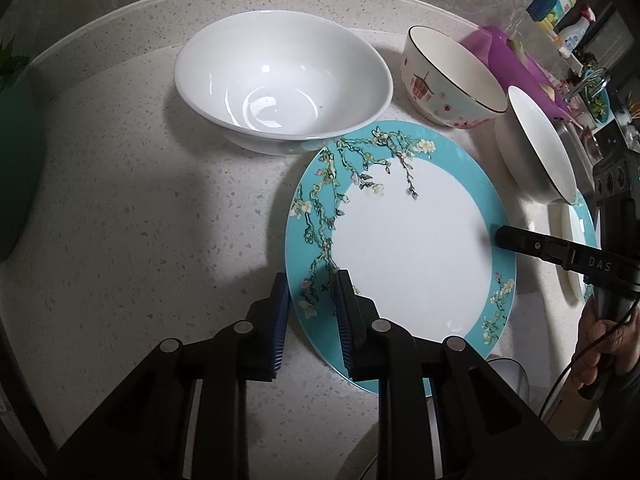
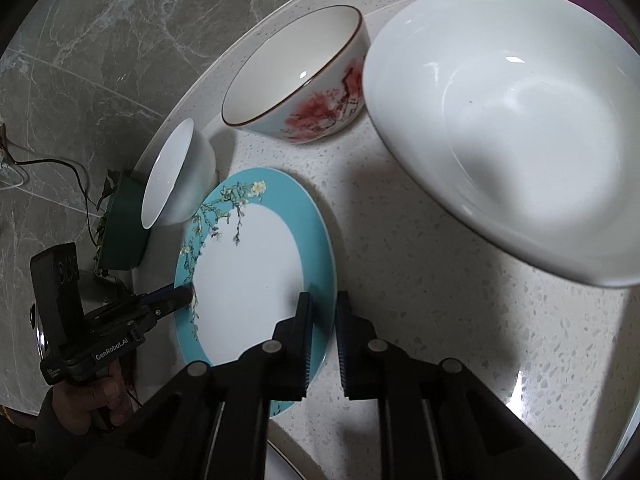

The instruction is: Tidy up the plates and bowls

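The left tool (image 1: pixel 310 312) is clamped across the near-left rim of the plate (image 1: pixel 408 248), one finger on the white face and one outside the teal band. The right tool (image 1: pixel 500 236) grips the opposite rim; its own camera shows its pads (image 2: pixel 306 340) closed over the teal edge, one above and one beneath. The plate lies on the speckled bench (image 1: pixel 140 220), roughly level and held at both sides. Left of the plate the bench is bare out to its curved edge, the widest open room in view. Beyond the plate, the big white bowl (image 1: pixel 280 80) stands so close that its foot nearly meets the flowered rim; whether they touch I cannot tell. To its right the painted bowl (image 1: pixel 448 76) stands apart from the plate by a narrow strip of bench. The small white bowl (image 1: pixel 536 148) sits by the plate's far-right edge, and under it shows a second teal rim (image 1: pixel 580 240). A purple board (image 1: pixel 508 56) and bottles (image 1: pixel 560 8) crowd the far right, near the bench's back edge.
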`<state>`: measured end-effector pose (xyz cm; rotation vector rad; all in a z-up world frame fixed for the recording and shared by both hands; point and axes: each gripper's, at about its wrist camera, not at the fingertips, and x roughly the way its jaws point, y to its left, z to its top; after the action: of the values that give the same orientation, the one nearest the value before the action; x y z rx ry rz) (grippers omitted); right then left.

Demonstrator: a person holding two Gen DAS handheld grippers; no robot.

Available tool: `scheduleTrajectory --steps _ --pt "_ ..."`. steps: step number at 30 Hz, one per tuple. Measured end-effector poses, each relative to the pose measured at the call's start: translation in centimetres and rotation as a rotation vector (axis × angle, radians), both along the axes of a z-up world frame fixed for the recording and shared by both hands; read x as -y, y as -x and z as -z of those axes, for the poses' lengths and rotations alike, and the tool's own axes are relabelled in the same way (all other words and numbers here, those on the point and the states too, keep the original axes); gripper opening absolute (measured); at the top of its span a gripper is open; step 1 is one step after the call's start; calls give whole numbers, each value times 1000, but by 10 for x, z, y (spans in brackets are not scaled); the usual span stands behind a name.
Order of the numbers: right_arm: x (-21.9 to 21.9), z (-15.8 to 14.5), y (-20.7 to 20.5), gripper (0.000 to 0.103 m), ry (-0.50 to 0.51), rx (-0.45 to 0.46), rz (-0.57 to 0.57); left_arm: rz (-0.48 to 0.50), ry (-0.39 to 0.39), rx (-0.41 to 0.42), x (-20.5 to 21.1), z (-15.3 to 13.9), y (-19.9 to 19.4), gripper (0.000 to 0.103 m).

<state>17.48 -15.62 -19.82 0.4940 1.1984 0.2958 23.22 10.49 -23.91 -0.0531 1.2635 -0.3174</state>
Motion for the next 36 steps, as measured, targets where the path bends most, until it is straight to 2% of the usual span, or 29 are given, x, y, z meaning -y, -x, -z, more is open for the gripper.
scheduleTrajectory --steps 10,19,25,29,36 --pt "8 -9 7 14 -8 7 13 -8 17 2 -1 -18 10 19" --pt "14 -39 29 14 -19 38 16 -17 42 25 6 -52 40 19" --pt "11 -56 61 14 -24 53 -21 -33 44 24 7 -69 91 19" --pt "7 -60 87 14 -24 48 -57 -56 45 1 8 -69 135 20" --pt "-1 -42 124 14 -17 -9 -123 -110 25 -54 5 -55 203 20"
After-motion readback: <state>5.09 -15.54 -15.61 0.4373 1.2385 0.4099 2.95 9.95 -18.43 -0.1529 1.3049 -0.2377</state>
